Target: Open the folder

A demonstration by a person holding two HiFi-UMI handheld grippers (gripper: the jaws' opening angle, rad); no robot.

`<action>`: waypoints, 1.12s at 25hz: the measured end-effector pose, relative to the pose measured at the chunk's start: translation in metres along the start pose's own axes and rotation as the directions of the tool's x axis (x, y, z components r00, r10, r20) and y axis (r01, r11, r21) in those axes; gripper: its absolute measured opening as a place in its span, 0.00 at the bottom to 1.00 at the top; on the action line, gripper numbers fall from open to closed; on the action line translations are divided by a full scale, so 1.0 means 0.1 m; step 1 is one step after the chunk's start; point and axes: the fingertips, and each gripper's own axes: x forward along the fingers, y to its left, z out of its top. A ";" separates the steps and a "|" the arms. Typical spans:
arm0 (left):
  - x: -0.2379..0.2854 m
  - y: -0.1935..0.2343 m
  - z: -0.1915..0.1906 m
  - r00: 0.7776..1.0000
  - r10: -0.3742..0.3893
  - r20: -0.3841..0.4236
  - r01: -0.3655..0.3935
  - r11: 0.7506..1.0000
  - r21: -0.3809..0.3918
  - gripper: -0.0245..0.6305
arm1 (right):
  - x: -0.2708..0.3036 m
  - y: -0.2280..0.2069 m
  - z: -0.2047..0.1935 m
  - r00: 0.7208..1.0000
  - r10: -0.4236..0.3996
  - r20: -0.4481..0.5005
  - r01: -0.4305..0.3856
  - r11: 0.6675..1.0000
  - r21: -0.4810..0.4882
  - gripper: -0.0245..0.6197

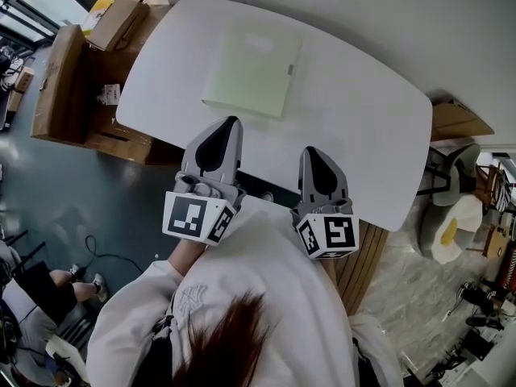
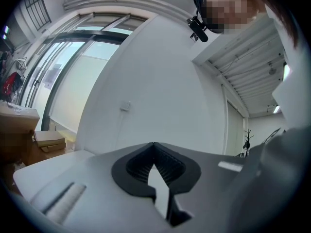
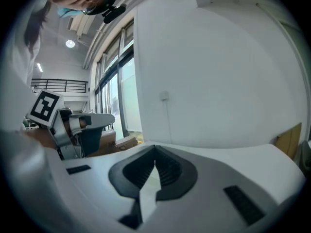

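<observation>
Looking down, we see the white desk [image 1: 379, 127] spanning the view, with cardboard boxes [image 1: 64, 79] beside its left end. On the desk's far half lies the pale green folder [image 1: 254, 71], flat and closed, with nothing touching it. We hold the left tongs [image 1: 231, 122] and the right tongs [image 1: 310, 151] side by side over the near edge of the desk. Both point toward the folder and are well short of it. Each has its jaws fully together with nothing between them.
</observation>
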 end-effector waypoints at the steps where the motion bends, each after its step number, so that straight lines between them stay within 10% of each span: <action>1: 0.04 0.05 0.01 1.000 -0.008 -0.005 0.008 1.000 -0.003 0.05 | 0.05 0.02 0.02 1.000 -0.006 -0.001 0.006 1.000 0.001 0.05; 16: 0.32 0.53 -0.10 0.990 -0.117 -0.083 0.122 0.991 0.054 0.05 | 0.68 0.07 0.00 0.998 -0.057 -0.027 0.058 0.998 0.015 0.05; 28: 0.41 0.79 -0.04 0.997 -0.026 -0.076 0.032 0.997 0.071 0.05 | 0.75 -0.02 0.09 0.999 -0.051 0.008 0.051 0.998 0.025 0.05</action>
